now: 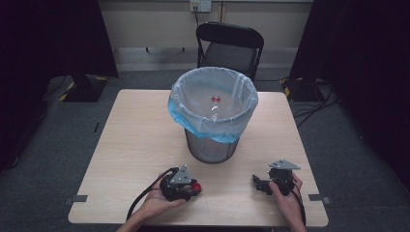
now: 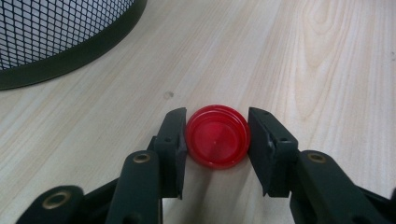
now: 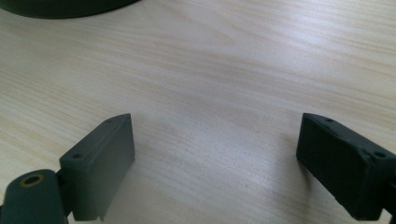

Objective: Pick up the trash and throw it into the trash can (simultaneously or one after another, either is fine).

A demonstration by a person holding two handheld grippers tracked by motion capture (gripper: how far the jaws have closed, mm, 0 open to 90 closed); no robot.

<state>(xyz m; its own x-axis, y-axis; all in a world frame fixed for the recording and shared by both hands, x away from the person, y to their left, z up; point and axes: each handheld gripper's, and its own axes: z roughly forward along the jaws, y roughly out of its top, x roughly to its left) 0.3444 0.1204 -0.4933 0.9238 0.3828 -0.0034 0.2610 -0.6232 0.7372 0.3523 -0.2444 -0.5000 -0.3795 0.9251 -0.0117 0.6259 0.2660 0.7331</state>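
Note:
A round red bottle cap (image 2: pixel 216 136) lies flat on the wooden table, and both black pads of my left gripper (image 2: pixel 216 140) press its sides. From above, that left gripper (image 1: pixel 193 186) sits near the table's front edge with the red cap (image 1: pixel 196 186) at its tips. My right gripper (image 3: pixel 215 154) rests low over bare wood with its jaws spread wide and nothing between them; in the high view the right gripper (image 1: pixel 261 184) is at the front right, held by a hand.
A black mesh waste bin (image 1: pixel 212 113) with a clear-blue bag stands mid-table behind both grippers; something small and red (image 1: pixel 215 99) lies inside it. Its base (image 2: pixel 60 42) is close to the left gripper. A black chair (image 1: pixel 229 46) stands beyond the table.

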